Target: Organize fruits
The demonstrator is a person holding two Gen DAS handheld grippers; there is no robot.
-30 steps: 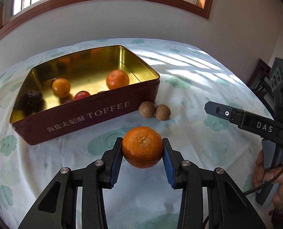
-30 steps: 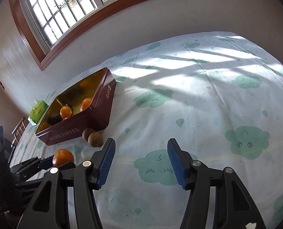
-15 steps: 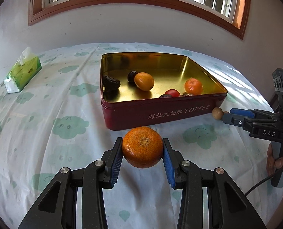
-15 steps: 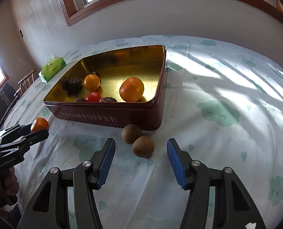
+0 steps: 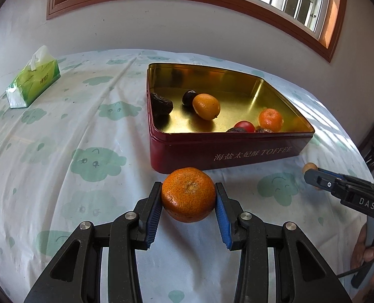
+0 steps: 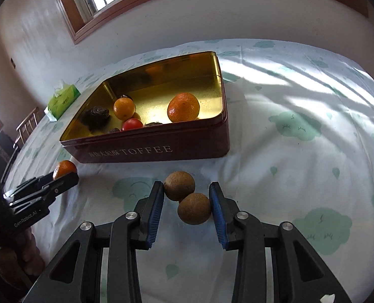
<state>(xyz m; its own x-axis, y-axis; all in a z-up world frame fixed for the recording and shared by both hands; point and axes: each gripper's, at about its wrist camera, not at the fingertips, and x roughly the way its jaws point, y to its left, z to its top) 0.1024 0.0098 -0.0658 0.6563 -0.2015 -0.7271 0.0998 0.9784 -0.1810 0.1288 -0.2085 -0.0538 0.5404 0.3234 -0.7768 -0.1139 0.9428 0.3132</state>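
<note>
My left gripper (image 5: 188,199) is shut on an orange mandarin (image 5: 188,194) and holds it above the cloth, just in front of the red toffee tin (image 5: 227,151). The tin also shows in the right wrist view (image 6: 161,149) and holds several fruits, among them an orange (image 6: 183,107), a small red fruit (image 6: 132,124) and dark ones. My right gripper (image 6: 187,199) is open around two brown round fruits (image 6: 179,185) (image 6: 194,208) that lie on the cloth in front of the tin. The left gripper with its mandarin (image 6: 64,168) shows at the left of the right wrist view.
A green tissue pack (image 5: 33,83) lies at the far left of the table. The table has a white cloth with green cloud prints (image 5: 60,139). A wall with a wood-framed window runs behind it. A chair (image 6: 26,126) stands past the far left edge.
My right gripper has moved forward and down, so the two brown fruits now lie between its fingers. My left gripper has kept the mandarin and swung left and closer to the tin's front corner.
</note>
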